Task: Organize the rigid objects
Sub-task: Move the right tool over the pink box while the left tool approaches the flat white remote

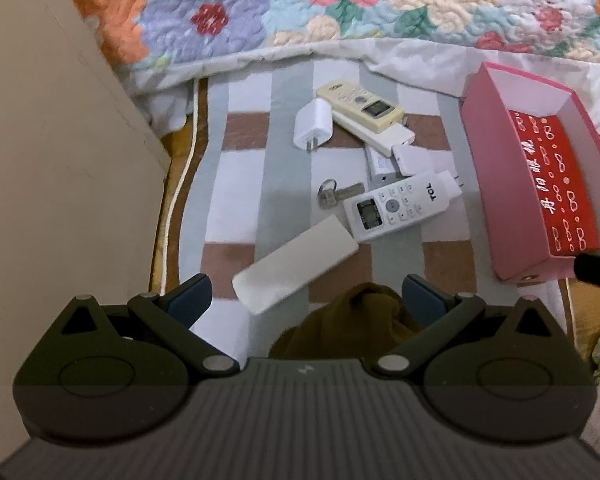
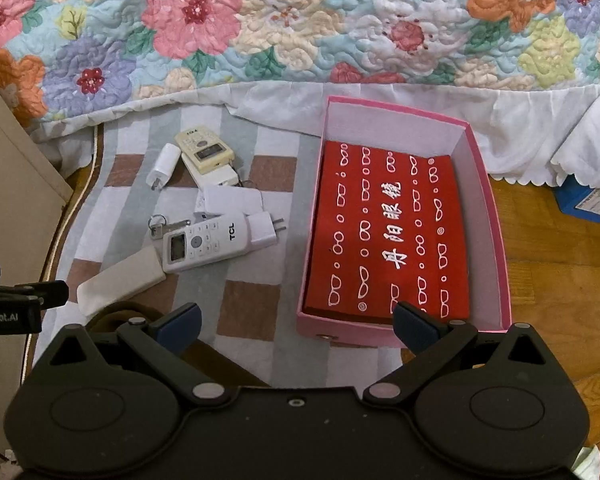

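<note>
Pink card forms the box (image 2: 496, 236), which stands open on the checked cloth (image 2: 256, 280) and is lined with a red sheet (image 2: 388, 236) printed with white characters; in the left view its right side is cut off by the frame edge. Beside it a pile of small things is seen, well apart from both grippers. Two remotes are counted: a white one marked TCL (image 1: 396, 206) and a cream one (image 1: 360, 104). One key (image 1: 338, 194) on a ring lies touching the TCL remote. One plain white slab (image 1: 296, 264) lies nearest the left gripper, its face blank. One white charger (image 1: 314, 124) with two prongs is clear; a second (image 2: 266, 228) pokes out from behind the TCL remote. Between the two remotes, further white blocks overlap and cannot be told apart or counted. A brown lump (image 1: 364, 320) low in the left view is hard to make out.

Both grippers are held above the cloth, pointing forward and down. The left gripper (image 1: 306, 294) is spread wide and grips nothing. The right gripper (image 2: 296, 324) is likewise spread wide and bare, its right finger over the box's near wall.
</note>
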Demonstrator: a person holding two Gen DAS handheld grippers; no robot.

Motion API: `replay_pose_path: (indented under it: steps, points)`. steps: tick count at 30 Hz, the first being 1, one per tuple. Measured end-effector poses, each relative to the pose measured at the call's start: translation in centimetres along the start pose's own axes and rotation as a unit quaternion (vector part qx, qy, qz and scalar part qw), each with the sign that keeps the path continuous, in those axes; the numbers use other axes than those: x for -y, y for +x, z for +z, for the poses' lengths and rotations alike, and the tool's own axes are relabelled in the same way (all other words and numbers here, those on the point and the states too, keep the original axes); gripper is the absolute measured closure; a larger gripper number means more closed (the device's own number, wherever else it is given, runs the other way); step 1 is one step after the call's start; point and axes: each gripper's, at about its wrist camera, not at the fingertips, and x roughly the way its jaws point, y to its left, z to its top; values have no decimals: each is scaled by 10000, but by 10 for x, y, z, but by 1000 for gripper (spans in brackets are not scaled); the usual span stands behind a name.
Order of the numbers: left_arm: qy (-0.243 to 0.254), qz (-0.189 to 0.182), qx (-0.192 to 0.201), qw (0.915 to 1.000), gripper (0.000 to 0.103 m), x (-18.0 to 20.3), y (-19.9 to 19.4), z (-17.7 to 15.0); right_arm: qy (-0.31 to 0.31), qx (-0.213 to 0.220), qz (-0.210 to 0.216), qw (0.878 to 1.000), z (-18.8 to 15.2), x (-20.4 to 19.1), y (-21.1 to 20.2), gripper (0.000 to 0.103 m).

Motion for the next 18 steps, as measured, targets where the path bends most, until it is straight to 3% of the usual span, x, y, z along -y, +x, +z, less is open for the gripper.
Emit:
replay_pose_path:
  steps: [4, 7, 9, 11, 14, 15, 18]
  points:
    - [189, 85, 366, 9991, 2, -6, -14, 3, -496, 694, -380, 9956, -3, -10, -13, 0]
    - [357, 180, 598, 9974, 1, -11, -18, 9, -807, 1309, -237, 9878, -2, -10, -24, 0]
    - [363, -32, 585, 9976, 1, -17, -15, 16, -854, 1680, -86, 9820, 1, -3, -32, 0]
    - [289, -202, 542, 9979, 1, -24, -9, 23, -859, 1736, 14, 9811, 8, 8, -34, 0]
    - [137, -68, 668, 9976, 2, -28, 1, 30, -757, 1445, 179, 9864, 27, 33, -28, 5]
    - [183, -157, 619, 9978, 2, -28, 7, 33, -608, 1447, 258, 9873, 33, 44, -27, 9]
    - [213, -320, 325, 9987, 3, -24, 31, 38, -490, 1256, 411, 9900, 45, 73, -19, 10]
